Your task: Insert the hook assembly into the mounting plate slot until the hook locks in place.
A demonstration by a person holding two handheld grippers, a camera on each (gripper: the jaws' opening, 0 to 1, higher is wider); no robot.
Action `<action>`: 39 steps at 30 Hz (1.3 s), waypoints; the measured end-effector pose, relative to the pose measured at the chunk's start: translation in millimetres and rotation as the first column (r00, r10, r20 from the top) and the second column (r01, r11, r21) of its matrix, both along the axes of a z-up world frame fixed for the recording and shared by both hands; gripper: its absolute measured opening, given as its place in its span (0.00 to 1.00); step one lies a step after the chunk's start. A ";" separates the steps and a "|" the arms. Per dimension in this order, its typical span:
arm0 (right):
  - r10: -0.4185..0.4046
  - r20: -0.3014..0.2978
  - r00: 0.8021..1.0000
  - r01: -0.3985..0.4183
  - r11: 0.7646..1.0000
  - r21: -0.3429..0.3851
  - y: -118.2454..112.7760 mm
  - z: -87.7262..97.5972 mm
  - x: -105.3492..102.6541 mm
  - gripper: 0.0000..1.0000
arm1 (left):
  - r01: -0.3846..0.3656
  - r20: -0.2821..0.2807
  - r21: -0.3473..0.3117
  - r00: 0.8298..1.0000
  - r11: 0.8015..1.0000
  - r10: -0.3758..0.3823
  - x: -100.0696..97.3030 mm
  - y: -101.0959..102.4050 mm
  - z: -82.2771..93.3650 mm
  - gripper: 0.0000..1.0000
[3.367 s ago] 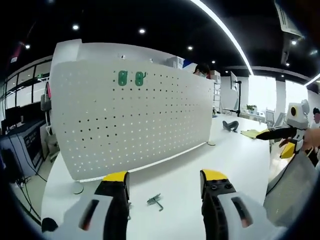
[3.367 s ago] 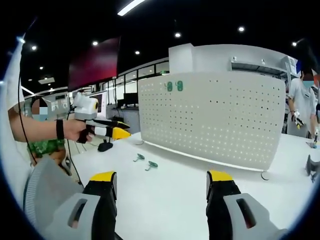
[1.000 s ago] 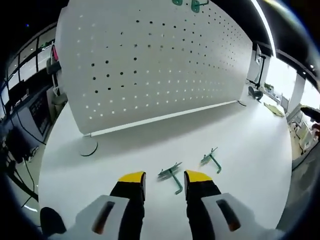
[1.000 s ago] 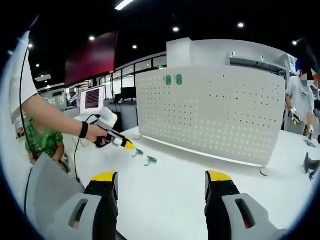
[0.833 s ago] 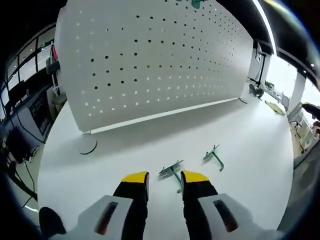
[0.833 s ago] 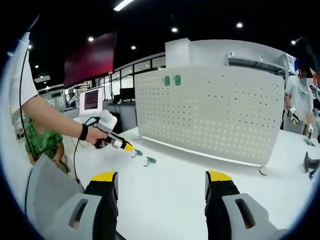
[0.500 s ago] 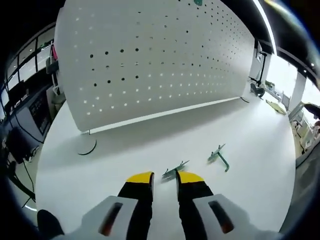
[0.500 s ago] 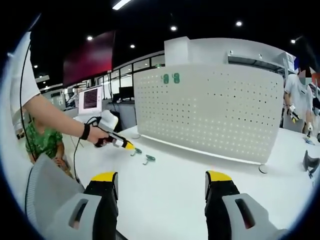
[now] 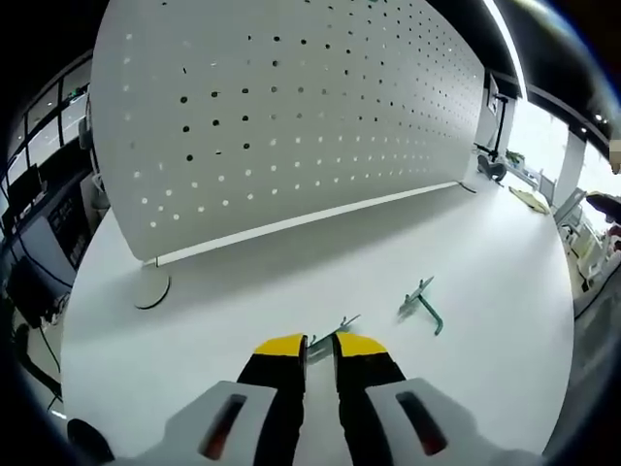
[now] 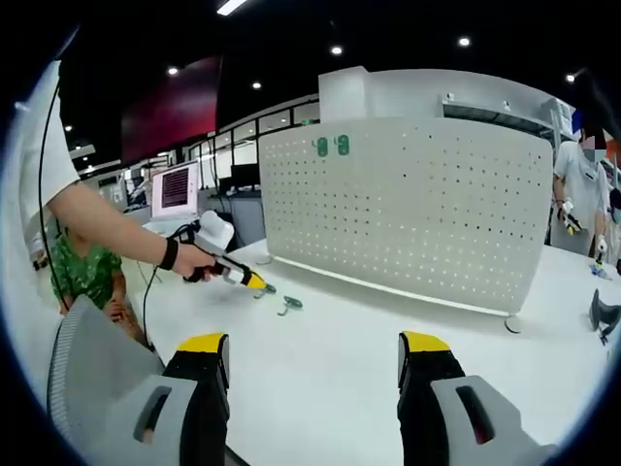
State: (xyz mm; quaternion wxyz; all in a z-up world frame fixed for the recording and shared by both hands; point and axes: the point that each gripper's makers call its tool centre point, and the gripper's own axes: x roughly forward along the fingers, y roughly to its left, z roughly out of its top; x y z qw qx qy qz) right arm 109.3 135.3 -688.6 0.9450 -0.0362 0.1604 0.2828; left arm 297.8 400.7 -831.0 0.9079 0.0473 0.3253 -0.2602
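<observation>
two hooks (image 9: 421,304) on white table (image 9: 243,282)

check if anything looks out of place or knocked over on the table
Nothing stands out. Two green hooks lie loose on the white table: one free, the other between the left claw's tips. The pegboard stands upright.

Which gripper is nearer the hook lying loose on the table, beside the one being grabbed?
Left. The left gripper is down at the table right beside the loose hook, fingers closing on its neighbour. The right gripper hangs back, open, well short of it.
</observation>
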 end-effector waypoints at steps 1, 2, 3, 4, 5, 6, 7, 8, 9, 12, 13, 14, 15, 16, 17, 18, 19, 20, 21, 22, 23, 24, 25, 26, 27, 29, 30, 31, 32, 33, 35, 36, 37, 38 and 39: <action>0.002 -0.001 1.000 -0.002 1.000 0.000 0.4 0.0 0.1 0.72 | 0.002 0.000 -0.001 1.000 1.000 -0.002 -0.4 -0.6 -0.2 0.11; 0.003 0.001 1.000 -0.003 1.000 0.000 0.8 0.2 0.4 0.72 | 0.005 0.002 0.000 1.000 1.000 -0.005 -0.8 -1.0 -0.4 0.10; 0.005 0.004 1.000 -0.005 1.000 0.001 1.3 0.9 0.8 0.72 | 0.005 0.003 0.000 1.000 1.000 -0.005 -0.9 -1.0 -0.4 0.10; 0.005 0.005 1.000 -0.005 1.000 0.002 1.6 1.1 1.1 0.72 | 0.005 0.003 -0.001 1.000 1.000 -0.005 -1.2 -1.1 -0.6 0.09; 0.005 0.004 1.000 -0.005 1.000 0.002 1.7 0.9 1.6 0.72 | 0.003 0.002 -0.006 1.000 1.000 -0.003 -1.6 -1.6 -0.8 0.09; 0.005 0.003 1.000 -0.005 1.000 0.001 1.9 0.7 1.7 0.72 | -0.001 -0.005 -0.017 1.000 1.000 0.001 -2.5 -2.4 -1.2 0.08; 0.006 0.004 1.000 -0.006 1.000 0.000 2.2 1.0 1.8 0.72 | -0.002 -0.010 -0.028 1.000 1.000 0.002 -4.4 -4.0 -0.9 0.07; 0.008 0.007 1.000 -0.008 1.000 0.002 2.8 2.0 1.8 0.72 | -0.005 -0.010 -0.033 1.000 0.999 0.005 -5.6 -4.4 -0.9 0.06; 0.009 0.007 1.000 -0.009 1.000 0.004 3.2 2.3 1.8 0.72 | -0.006 -0.009 -0.036 1.000 0.999 0.006 -6.1 -4.8 -0.6 0.06; 0.009 0.008 1.000 -0.009 1.000 0.004 3.8 3.2 1.6 0.72 | -0.020 -0.007 -0.046 1.000 0.999 0.020 -6.8 -4.0 -0.7 0.06; 0.010 0.009 1.000 -0.010 1.000 0.006 4.0 3.5 1.6 0.72 | -0.023 -0.007 -0.046 1.000 0.999 0.023 -6.9 -3.7 -0.6 0.05; 0.011 0.009 1.000 -0.011 1.000 0.005 4.3 3.4 1.5 0.72 | -0.027 -0.007 -0.046 1.000 0.999 0.027 -7.1 -3.2 -0.4 0.04; 0.012 0.009 1.000 -0.012 1.000 0.001 4.4 3.1 1.3 0.72 | -0.027 -0.008 -0.049 1.000 0.998 0.027 -7.5 -3.1 -0.3 0.04; 0.014 0.008 1.000 -0.014 1.000 -0.001 4.7 2.9 1.1 0.72 | -0.028 -0.010 -0.052 1.000 0.998 0.028 -8.0 -3.0 -0.2 0.04; 0.015 0.007 1.000 -0.015 1.000 0.000 4.9 2.7 1.0 0.72 | -0.036 -0.012 -0.055 0.999 0.998 0.036 -8.5 -2.0 0.1 0.04; 0.015 0.008 1.000 -0.015 1.000 0.002 5.2 2.8 0.9 0.72 | -0.039 -0.012 -0.062 0.999 0.997 0.039 -8.8 -1.8 0.6 0.04; 0.016 0.009 1.000 -0.016 1.000 0.002 5.5 3.1 0.9 0.72 | -0.040 -0.015 -0.068 0.999 0.997 0.039 -9.4 -2.1 1.1 0.04; 0.017 0.011 1.000 -0.017 1.000 0.002 5.7 3.5 1.1 0.72 | -0.040 -0.016 -0.070 0.999 0.997 0.039 -10.0 -2.1 1.5 0.04; 0.018 0.011 1.000 -0.018 1.000 0.003 6.4 3.6 1.2 0.72 | -0.040 -0.012 -0.070 0.999 0.997 0.039 -11.2 -2.2 3.0 0.03; 0.019 0.011 1.000 -0.019 1.000 0.004 6.7 3.7 1.3 0.71 | -0.041 -0.009 -0.072 0.999 0.997 0.040 -11.6 -2.1 3.8 0.03; 0.021 0.012 1.000 -0.021 1.000 0.003 7.6 3.9 1.5 0.72 | -0.041 -0.009 -0.076 0.999 0.996 0.040 -12.8 -2.4 5.1 0.03; 0.023 0.014 1.000 -0.023 1.000 0.003 8.4 4.2 1.6 0.71 | -0.044 -0.012 -0.084 0.999 0.996 0.043 -13.5 -2.9 6.0 0.03; 0.025 0.014 1.000 -0.025 1.000 0.003 9.1 4.4 1.6 0.71 | -0.047 -0.017 -0.094 0.999 0.994 0.046 -14.3 -3.6 7.2 0.03; 0.028 0.014 1.000 -0.028 1.000 0.003 10.0 4.6 1.7 0.71 | -0.045 -0.013 -0.101 0.999 0.994 0.044 -15.1 -4.3 9.3 0.03; 0.030 0.015 0.999 -0.030 1.000 0.003 10.6 4.8 1.7 0.71 | -0.038 -0.011 -0.104 0.999 0.994 0.037 -16.4 -5.7 10.9 0.03; 0.034 0.012 0.999 -0.034 0.999 0.003 11.7 4.4 1.4 0.71 | -0.034 -0.018 -0.126 0.999 0.991 0.032 -19.0 -9.2 12.8 0.02; 0.037 0.011 0.999 -0.037 0.999 0.003 12.4 4.3 1.1 0.71 | -0.031 -0.018 -0.122 0.999 0.992 0.029 -19.9 -9.8 12.9 0.02; 0.039 0.013 0.999 -0.039 0.999 0.003 12.8 4.5 1.0 0.71 | -0.029 -0.017 -0.117 0.999 0.993 0.027 -20.8 -10.0 13.4 0.02; 0.043 0.013 0.999 -0.043 0.999 0.001 13.2 4.4 0.6 0.71 | -0.025 -0.013 -0.116 1.000 0.993 0.024 -22.3 -10.7 15.1 0.02; 0.044 0.012 0.999 -0.044 0.999 0.000 13.2 4.3 0.6 0.71 | -0.026 -0.015 -0.123 1.000 0.992 0.024 -23.0 -11.1 16.2 0.02; 0.043 0.013 0.999 -0.043 0.999 0.002 12.8 5.1 0.5 0.71 | -0.027 -0.019 -0.136 1.000 0.990 0.025 -24.6 -11.7 17.7 0.02; 0.043 0.014 0.999 -0.043 0.999 0.004 12.8 5.7 0.4 0.71 | -0.036 -0.027 -0.141 0.999 0.989 0.033 -25.9 -11.7 18.3 0.01; 0.044 0.016 0.999 -0.044 0.999 0.005 12.7 6.1 0.5 0.71 | -0.034 -0.028 -0.147 0.999 0.989 0.030 -27.0 -12.4 19.2 0.01; 0.045 0.017 0.999 -0.045 0.999 0.005 12.7 6.3 0.6 0.71 | -0.033 -0.028 -0.153 0.999 0.988 0.029 -27.9 -13.1 20.2 0.01; 0.046 0.017 0.999 -0.046 0.999 0.004 12.9 6.3 0.5 0.71 | -0.034 -0.032 -0.157 0.999 0.987 0.030 -28.9 -13.7 20.9 0.01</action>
